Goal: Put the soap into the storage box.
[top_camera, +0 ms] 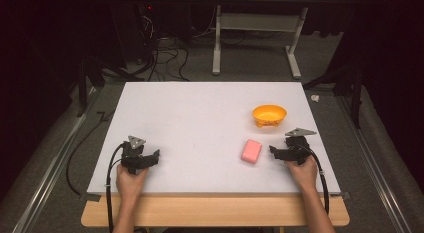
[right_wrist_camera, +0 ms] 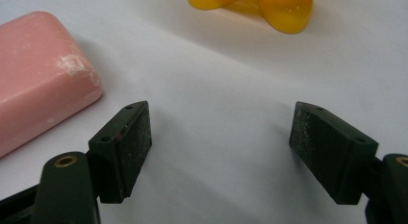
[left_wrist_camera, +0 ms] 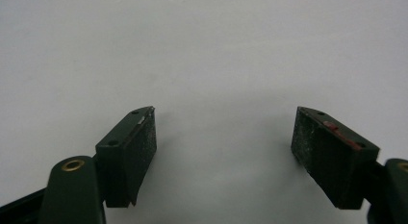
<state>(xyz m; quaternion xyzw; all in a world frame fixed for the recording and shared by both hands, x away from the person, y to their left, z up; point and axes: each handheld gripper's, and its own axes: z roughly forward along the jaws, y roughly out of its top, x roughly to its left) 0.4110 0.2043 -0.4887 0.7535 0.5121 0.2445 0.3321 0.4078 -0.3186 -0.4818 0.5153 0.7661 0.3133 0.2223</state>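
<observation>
Pink soap point(right_wrist_camera: 41, 75) and yellow bowl point(right_wrist_camera: 260, 5) edge-cropped

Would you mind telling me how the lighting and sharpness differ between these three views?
High view: the white table is bright while its surroundings are nearly black; the pink soap and orange bowl look slightly soft. Right gripper view: the soap casts a soft shadow and the bowl is blurred. Left gripper view: even grey light, with a faint shadow between the open jaws.
</observation>
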